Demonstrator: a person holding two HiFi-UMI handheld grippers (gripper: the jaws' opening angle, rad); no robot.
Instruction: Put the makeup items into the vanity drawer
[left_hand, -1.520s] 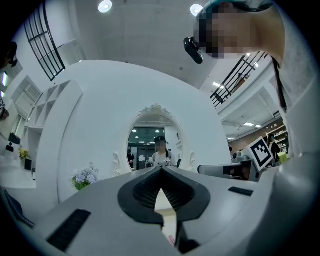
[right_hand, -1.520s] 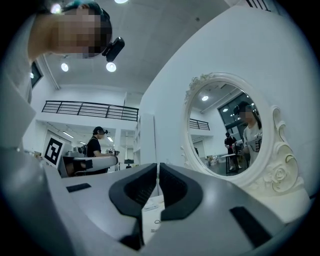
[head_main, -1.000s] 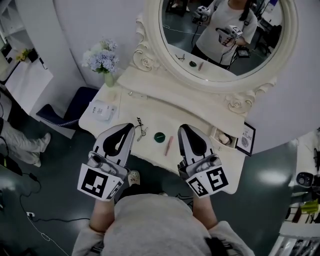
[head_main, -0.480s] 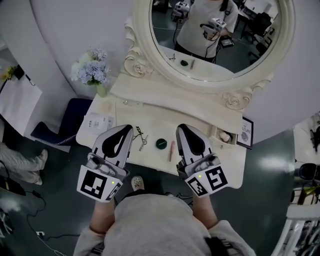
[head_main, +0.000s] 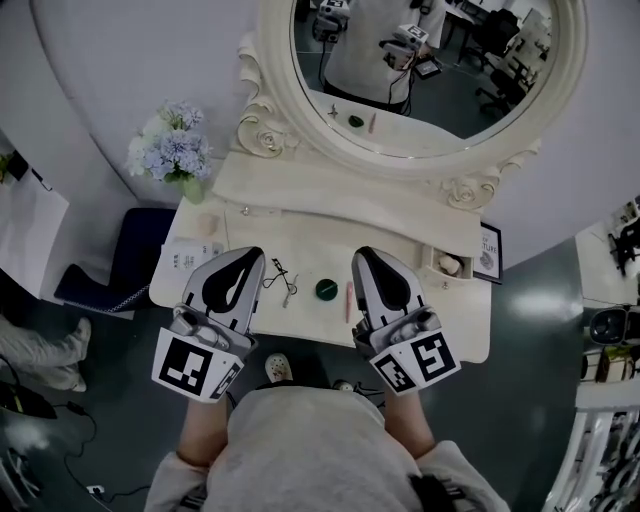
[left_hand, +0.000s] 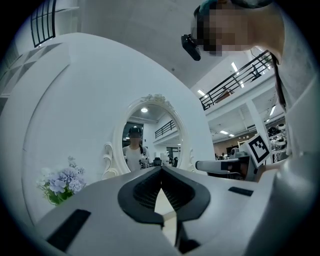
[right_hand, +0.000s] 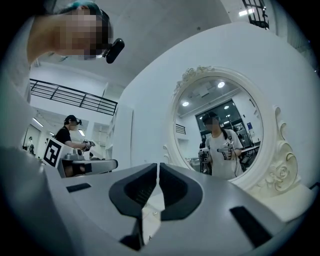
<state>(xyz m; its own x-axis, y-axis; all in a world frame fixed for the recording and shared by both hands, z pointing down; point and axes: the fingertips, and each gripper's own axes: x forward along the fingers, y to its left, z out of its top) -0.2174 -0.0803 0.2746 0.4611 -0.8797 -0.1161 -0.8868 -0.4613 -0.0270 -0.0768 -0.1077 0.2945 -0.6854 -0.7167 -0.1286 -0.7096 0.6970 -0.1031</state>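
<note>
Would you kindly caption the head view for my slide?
Left gripper and right gripper, both shut, hover before a vanity holding a round green case and pink stick.

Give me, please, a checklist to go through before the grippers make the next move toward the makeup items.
1. Left gripper empty: ok, jaws together on nothing.
2. Right gripper empty: ok, jaws together on nothing.
3. Jaws ready to grasp: not ok, both are shut and must open first.
4. Items in sight: ok, the green round compact and the pink stick lie apart on the vanity top.
5. Drawer open: ok, the small drawer at the right looks open.
6. Room left in the drawer: cannot tell, something pale already lies in it.
</note>
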